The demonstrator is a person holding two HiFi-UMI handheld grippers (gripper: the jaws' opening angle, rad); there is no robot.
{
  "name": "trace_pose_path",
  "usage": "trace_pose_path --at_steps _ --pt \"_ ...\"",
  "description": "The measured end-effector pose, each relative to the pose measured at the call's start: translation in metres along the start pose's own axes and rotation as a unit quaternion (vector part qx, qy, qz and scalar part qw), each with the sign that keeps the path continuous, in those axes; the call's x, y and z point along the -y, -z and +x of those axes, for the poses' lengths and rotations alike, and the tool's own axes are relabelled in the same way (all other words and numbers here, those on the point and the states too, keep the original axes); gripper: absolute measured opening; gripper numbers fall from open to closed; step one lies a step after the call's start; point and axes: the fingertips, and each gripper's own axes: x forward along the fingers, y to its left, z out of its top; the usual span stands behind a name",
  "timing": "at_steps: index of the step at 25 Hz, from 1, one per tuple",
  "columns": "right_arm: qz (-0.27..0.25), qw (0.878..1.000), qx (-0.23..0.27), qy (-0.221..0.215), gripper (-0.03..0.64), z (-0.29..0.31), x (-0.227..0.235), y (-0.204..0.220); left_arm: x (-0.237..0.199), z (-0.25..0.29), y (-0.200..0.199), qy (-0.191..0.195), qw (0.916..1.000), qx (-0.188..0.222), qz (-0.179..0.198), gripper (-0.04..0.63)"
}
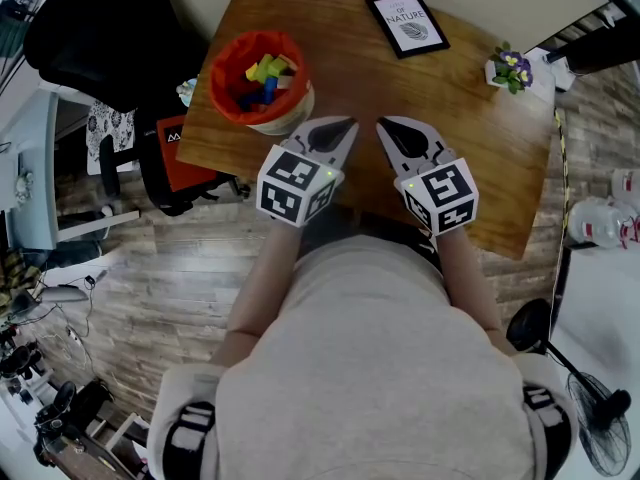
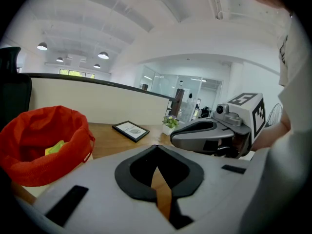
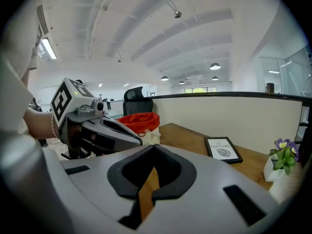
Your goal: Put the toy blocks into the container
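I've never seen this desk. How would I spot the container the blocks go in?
Start at the wooden table in front of the person. Go to its left end, away from the framed print and the small flower pot. The container is the round tub with the bright orange-red lining, the only thing holding coloured blocks.

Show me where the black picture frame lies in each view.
Head view: picture frame at the top, right of centre.
Left gripper view: the frame left of centre.
Right gripper view: the frame right of centre.
Shared landmark: the flower pot, to its right in all three.
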Motion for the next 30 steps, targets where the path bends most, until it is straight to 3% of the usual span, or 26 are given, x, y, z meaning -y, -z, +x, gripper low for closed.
trace_pose_path --at_steps 30 --pt "0.008 1.000 0.001 -0.004 0.012 -0.0024 -0.0026 0.0004 -0.0024 -0.0045 0.0028 -0.004 0.9999 0.002 -0.010 0.017"
